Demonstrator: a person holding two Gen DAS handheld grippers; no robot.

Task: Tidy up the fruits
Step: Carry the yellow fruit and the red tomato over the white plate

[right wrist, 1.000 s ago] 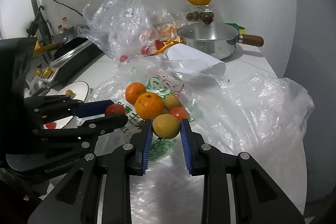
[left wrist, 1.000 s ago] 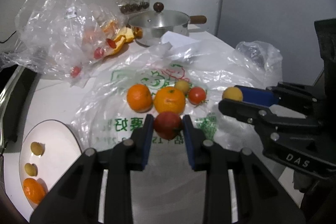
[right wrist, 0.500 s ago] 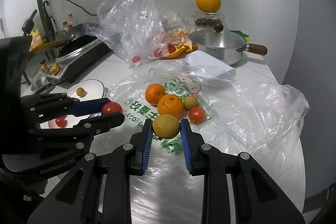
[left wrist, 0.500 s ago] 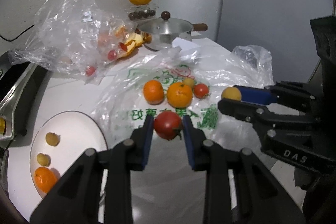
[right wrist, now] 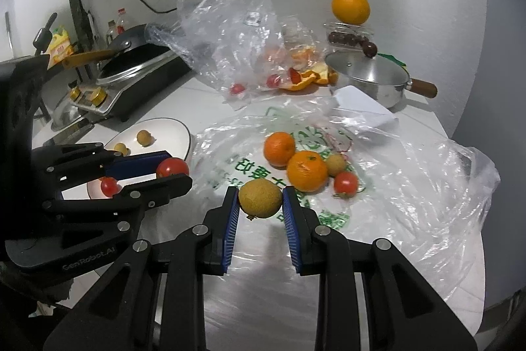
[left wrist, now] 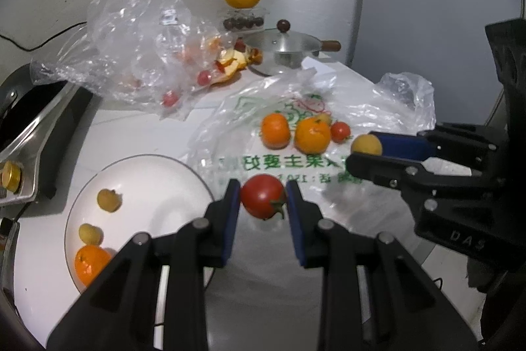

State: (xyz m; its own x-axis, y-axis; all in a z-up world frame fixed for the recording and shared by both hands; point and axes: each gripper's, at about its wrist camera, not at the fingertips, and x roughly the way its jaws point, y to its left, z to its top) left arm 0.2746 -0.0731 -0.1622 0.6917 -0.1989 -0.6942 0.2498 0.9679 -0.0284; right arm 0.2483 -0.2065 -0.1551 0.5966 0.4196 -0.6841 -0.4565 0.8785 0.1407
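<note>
While the left gripper pinches a tomato and the right gripper a yellowish fruit beside the plate, either round fruit could slip free and roll away

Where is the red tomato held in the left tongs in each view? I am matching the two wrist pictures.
Left wrist view: the red tomato sits low centre, clamped between the left tongs.
Right wrist view: the same tomato is at left of centre, at the tip of those tongs, near the white plate.
Shared landmark: the steel pot by the wall.
</note>
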